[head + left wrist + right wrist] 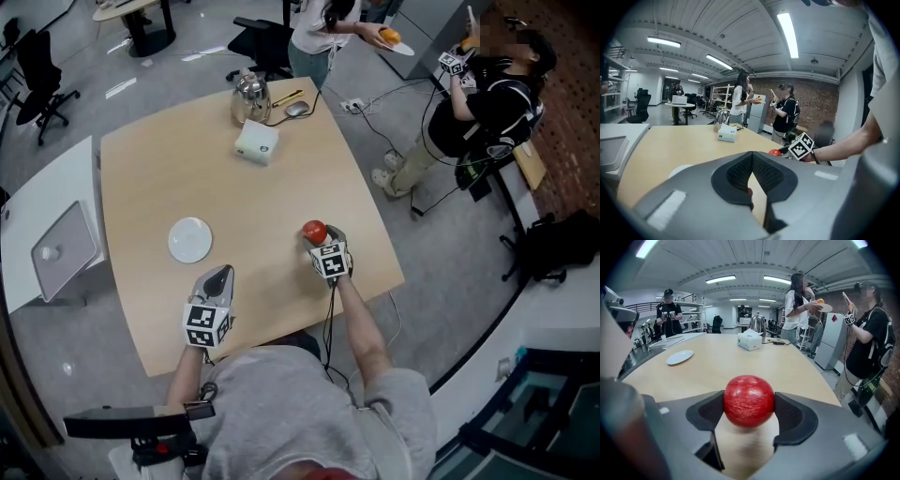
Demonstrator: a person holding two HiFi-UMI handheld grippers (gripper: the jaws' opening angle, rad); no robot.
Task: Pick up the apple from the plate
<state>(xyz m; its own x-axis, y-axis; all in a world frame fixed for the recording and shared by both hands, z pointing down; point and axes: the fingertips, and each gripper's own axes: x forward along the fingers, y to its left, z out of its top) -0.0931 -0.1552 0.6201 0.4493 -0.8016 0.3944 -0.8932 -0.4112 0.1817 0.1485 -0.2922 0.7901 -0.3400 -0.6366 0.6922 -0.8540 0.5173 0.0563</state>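
The apple (749,400) is clamped between the two pads of the right gripper (321,241), one pad pressed on each side, the fruit standing out past the jaw tips; whether it clears the table (187,159) cannot be told. The left gripper (752,158) is held with its jaws closed together, tip to tip; the white plate (190,239) is seen just ahead of it, well apart from the apple. The table's right edge is found near the right gripper; open tabletop is seen ahead, up to a tissue box (256,142) and a kettle (249,98) near the far edge.
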